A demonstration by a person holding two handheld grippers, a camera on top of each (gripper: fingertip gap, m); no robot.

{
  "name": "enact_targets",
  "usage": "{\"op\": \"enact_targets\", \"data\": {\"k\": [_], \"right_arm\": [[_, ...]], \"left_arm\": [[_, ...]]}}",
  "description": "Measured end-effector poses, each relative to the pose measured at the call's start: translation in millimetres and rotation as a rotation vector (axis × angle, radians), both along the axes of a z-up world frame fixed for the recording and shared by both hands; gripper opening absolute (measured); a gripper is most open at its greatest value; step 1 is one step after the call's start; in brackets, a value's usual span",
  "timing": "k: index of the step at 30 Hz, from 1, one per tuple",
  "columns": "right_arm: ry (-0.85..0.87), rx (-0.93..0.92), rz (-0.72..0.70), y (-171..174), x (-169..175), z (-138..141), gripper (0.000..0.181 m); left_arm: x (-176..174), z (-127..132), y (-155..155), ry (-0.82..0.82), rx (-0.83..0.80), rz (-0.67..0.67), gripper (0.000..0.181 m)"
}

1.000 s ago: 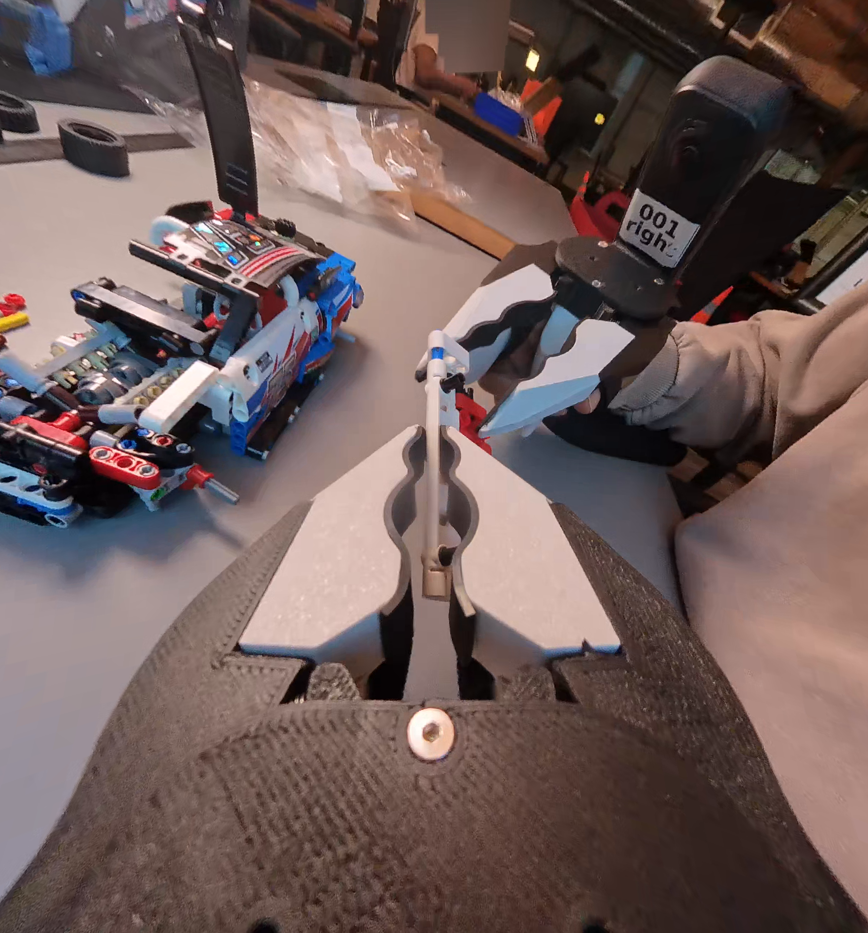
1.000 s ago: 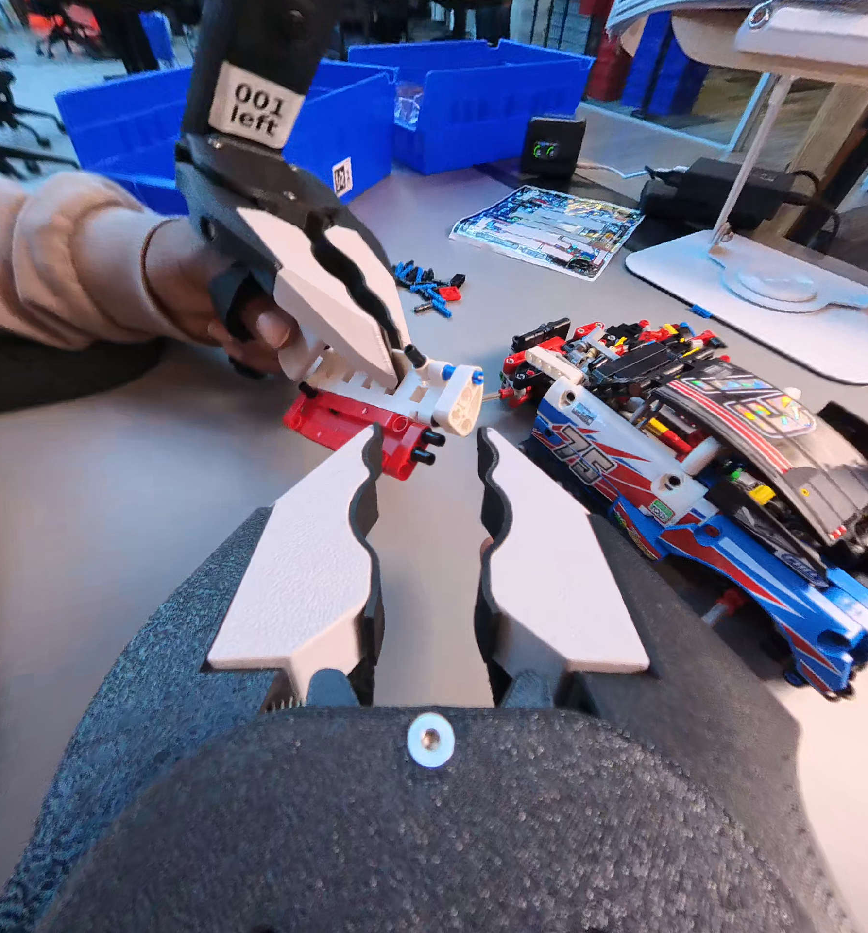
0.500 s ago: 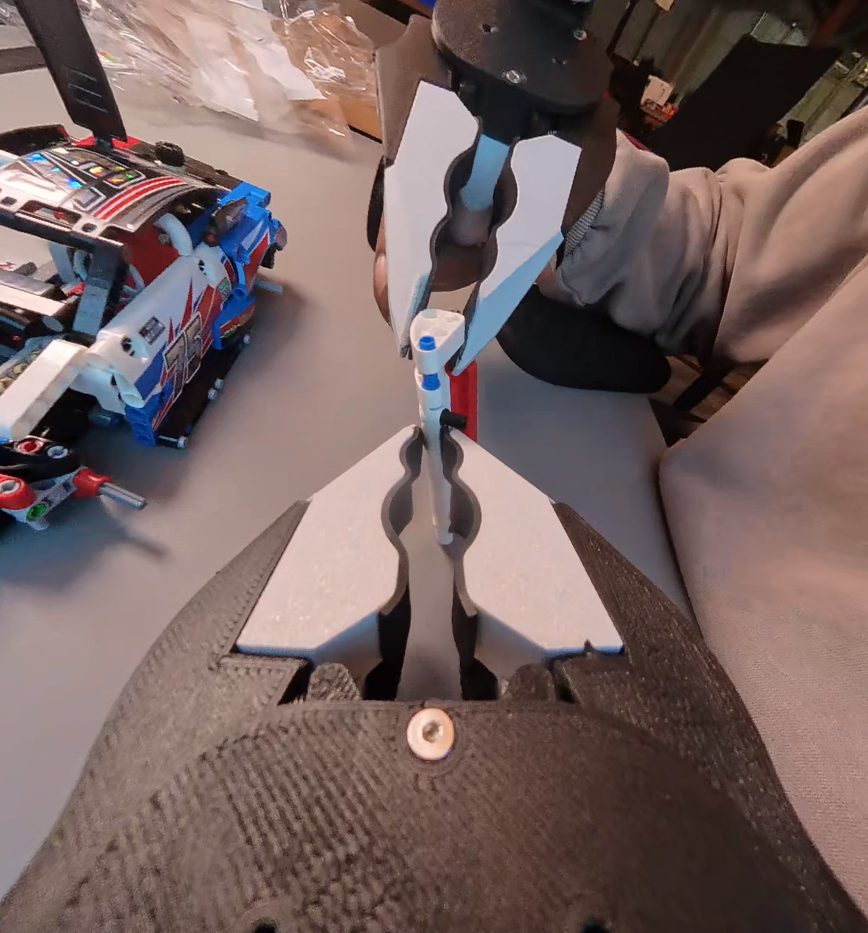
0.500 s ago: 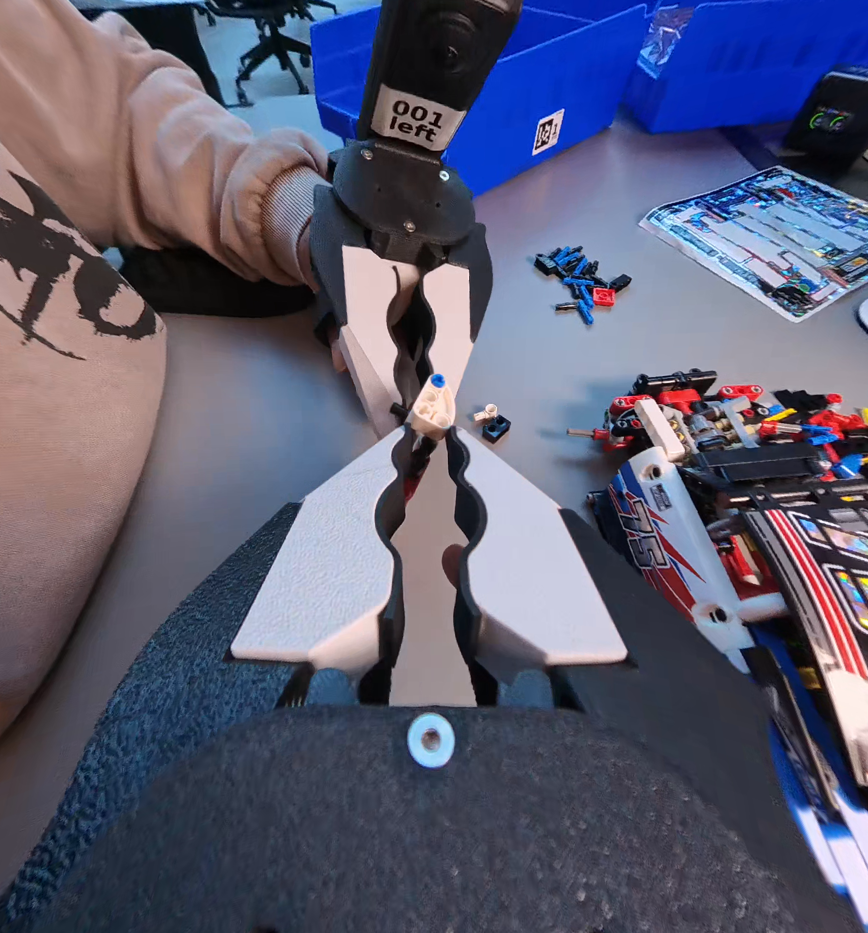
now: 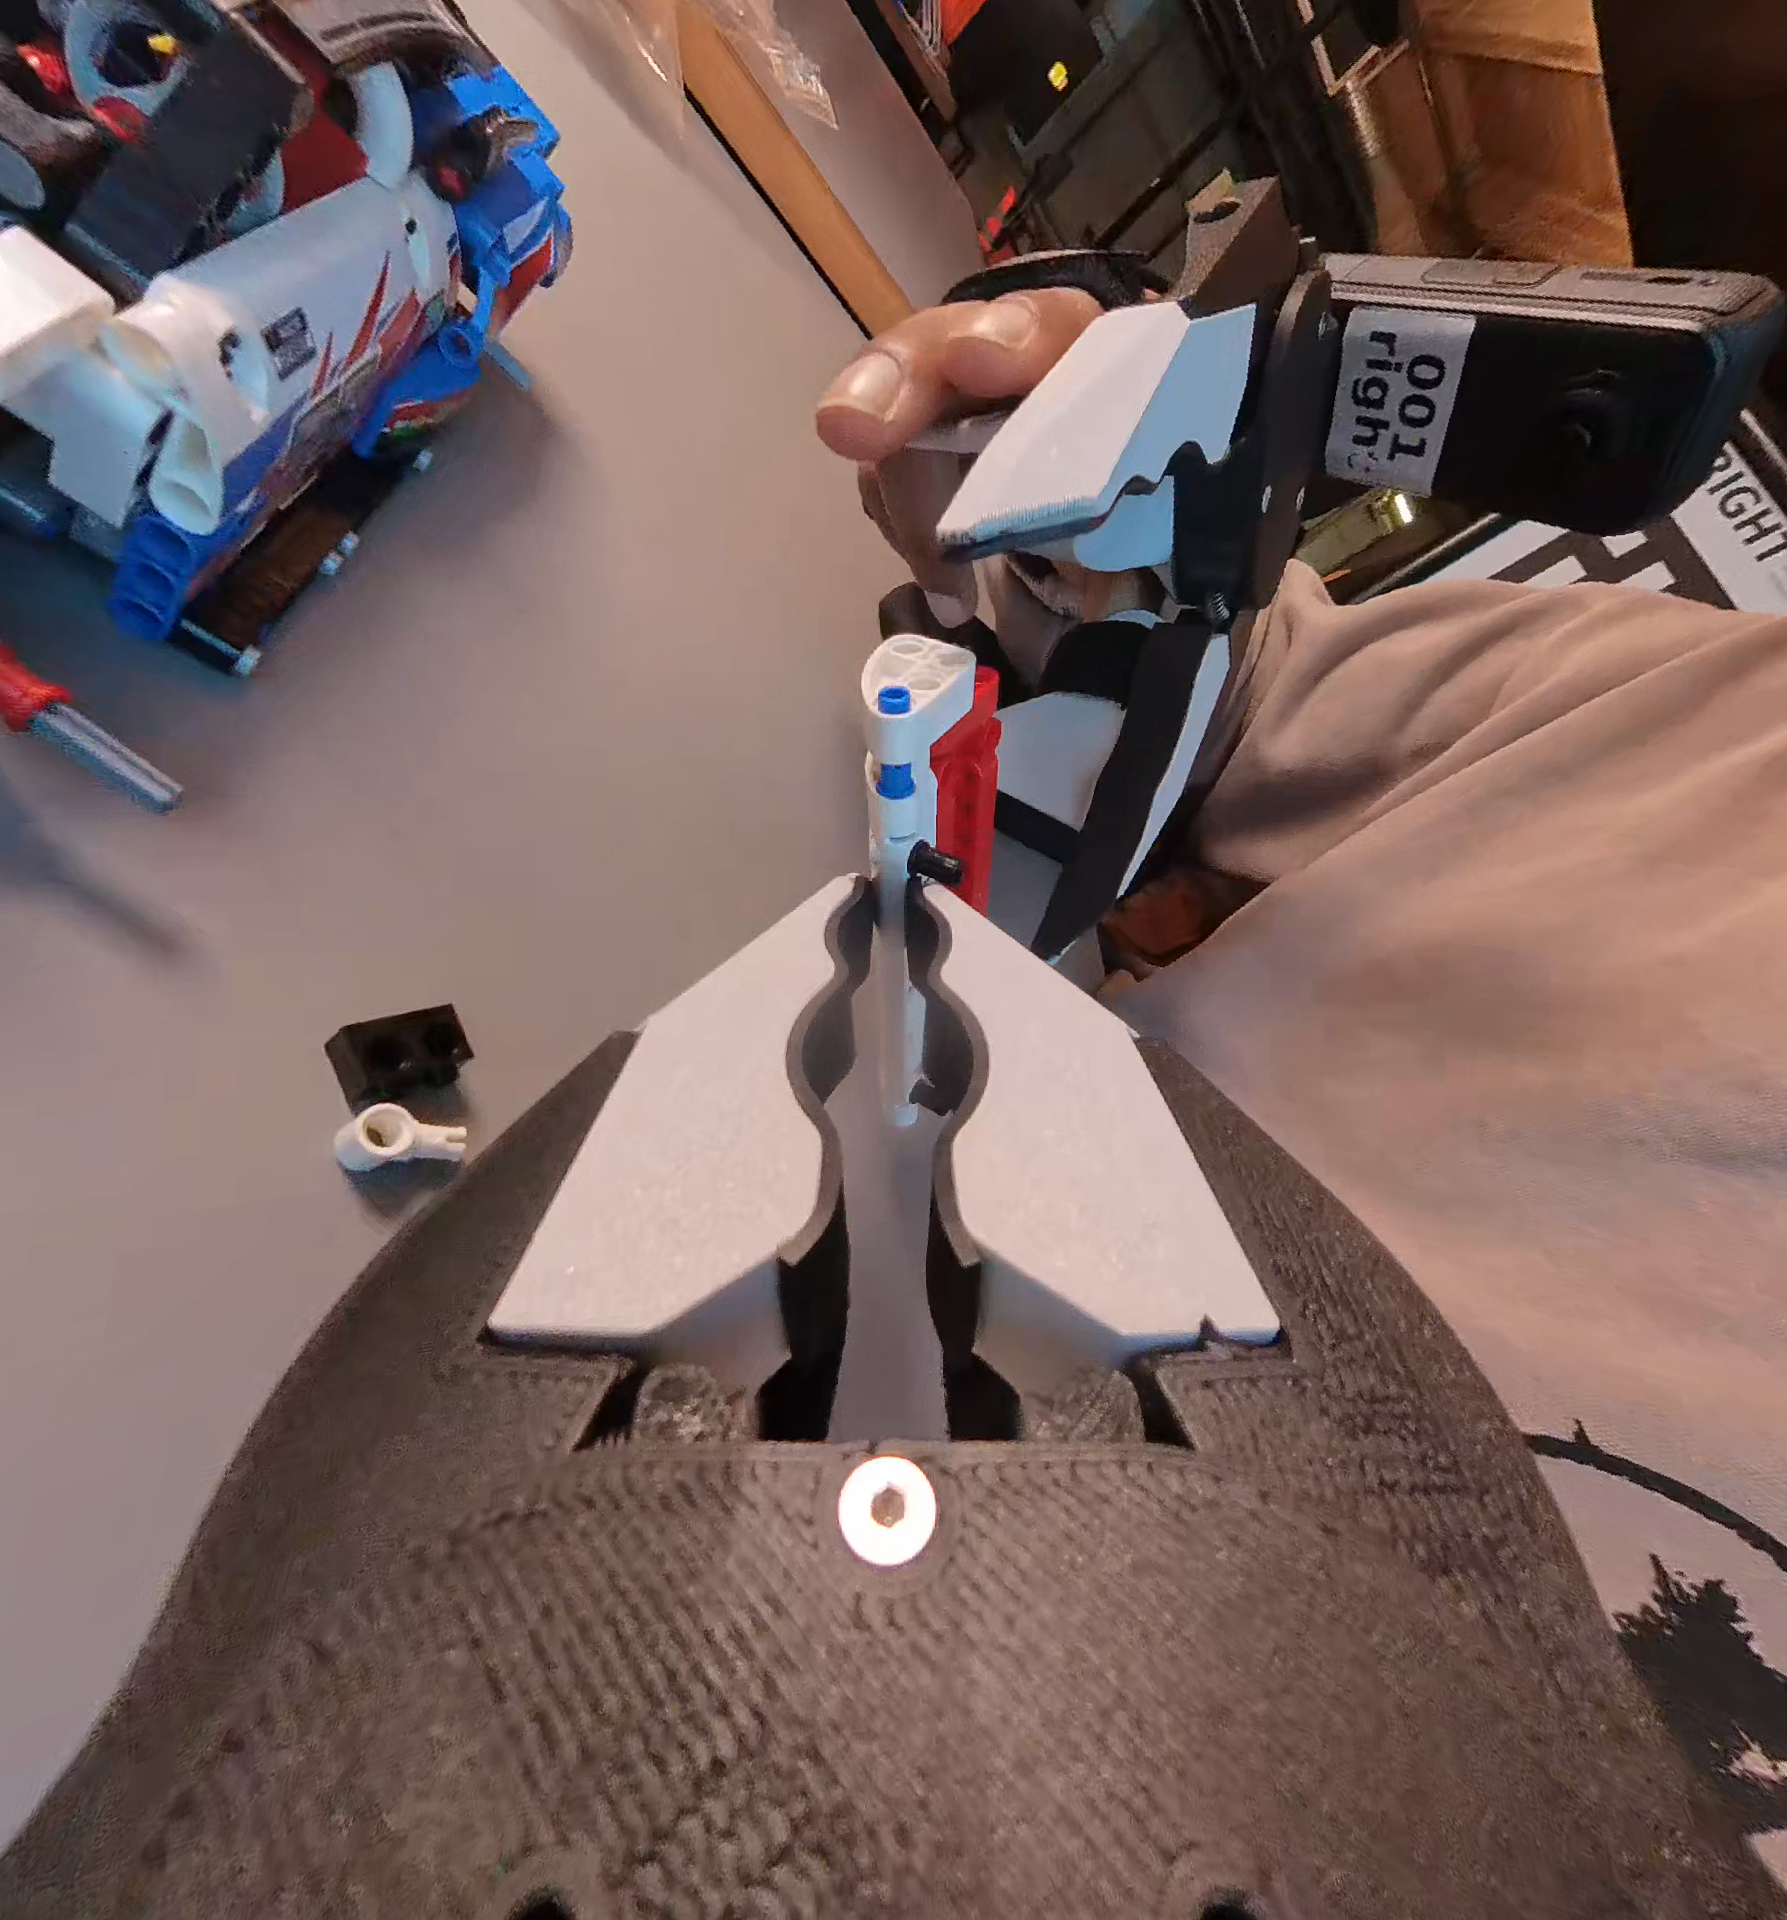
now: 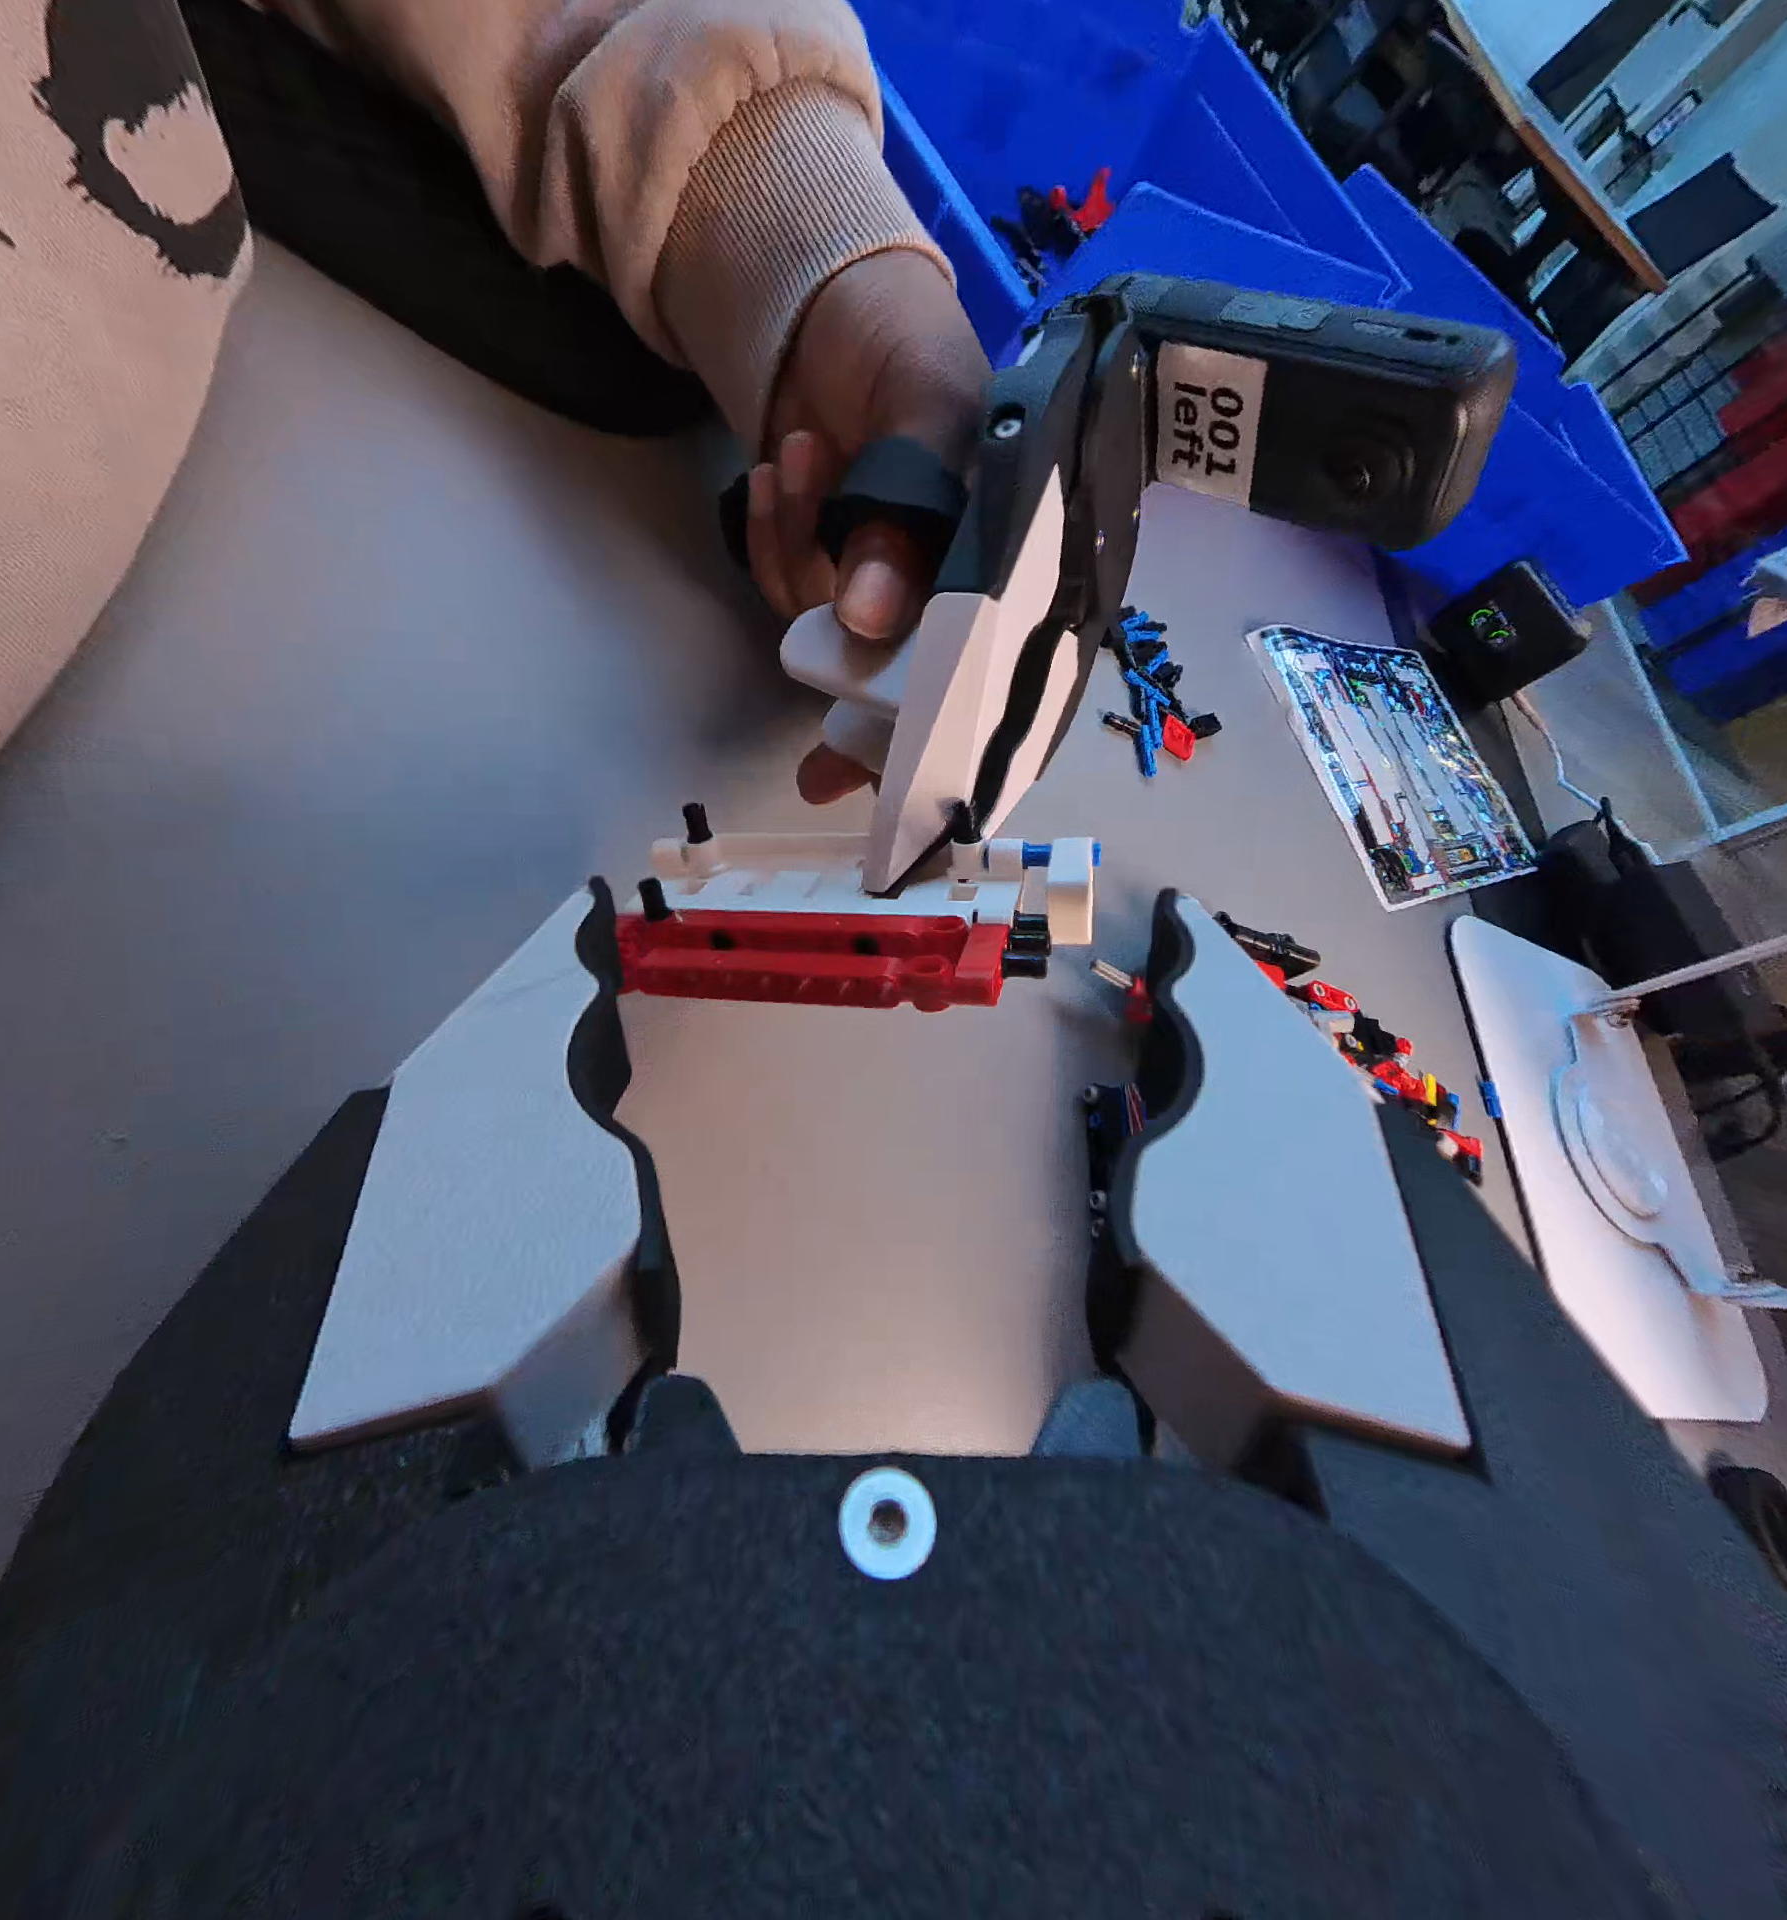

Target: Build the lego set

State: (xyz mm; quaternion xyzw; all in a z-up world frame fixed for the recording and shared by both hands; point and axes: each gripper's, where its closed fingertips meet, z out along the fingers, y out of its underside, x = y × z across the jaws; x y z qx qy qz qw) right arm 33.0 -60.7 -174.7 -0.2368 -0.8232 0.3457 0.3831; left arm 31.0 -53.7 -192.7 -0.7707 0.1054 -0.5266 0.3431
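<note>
My left gripper (image 5: 891, 894) is shut on a white and red lego sub-assembly (image 5: 920, 769), gripping its white panel edge-on. In the right wrist view the sub-assembly (image 6: 816, 945) lies lengthwise, red beams in front, white slotted panel behind, black and blue pins at the ends, and the left gripper (image 6: 920, 862) pinches the white panel from above. My right gripper (image 6: 873, 914) is open wide, with its jaws on either side of the red beams. It shows in the left wrist view (image 5: 1014, 520), above and beyond the piece. The blue, white and red lego car (image 5: 245, 343) stands at the upper left.
A small black brick (image 5: 398, 1049) and a white connector (image 5: 395, 1138) lie on the grey table left of my left gripper. Loose blue and black pins (image 6: 1154, 686), an instruction booklet (image 6: 1388, 758), a white lamp base (image 6: 1606, 1153) and blue bins (image 6: 1232, 260) stand farther out. A person's sleeves flank the work. Both grippers' tips are close together, under 4 cm apart. From the left gripper's tips to the small black brick (image 5: 398, 1049) is close to 8 centimeters.
My right gripper has opened wide and swung round to face the sub-assembly's long side. My left gripper keeps its hold and has turned the piece. Both views have rotated.
</note>
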Motion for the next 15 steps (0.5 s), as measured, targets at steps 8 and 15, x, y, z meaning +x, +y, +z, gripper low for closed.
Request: {"op": "enact_targets", "data": {"k": [8, 15], "right_arm": [[-0.026, 0.021, 0.091, -18.9, 0.6, -9.4, 0.092], [-0.035, -0.200, -0.064, -0.7, -8.4, -0.7, 0.072]], "left_arm": [[8.0, 2.4, -15.4, -0.101, -0.067, -0.113, 0.003], [-9.3, -2.1, 2.2, 0.114, 0.092, 0.032, 0.003]]}}
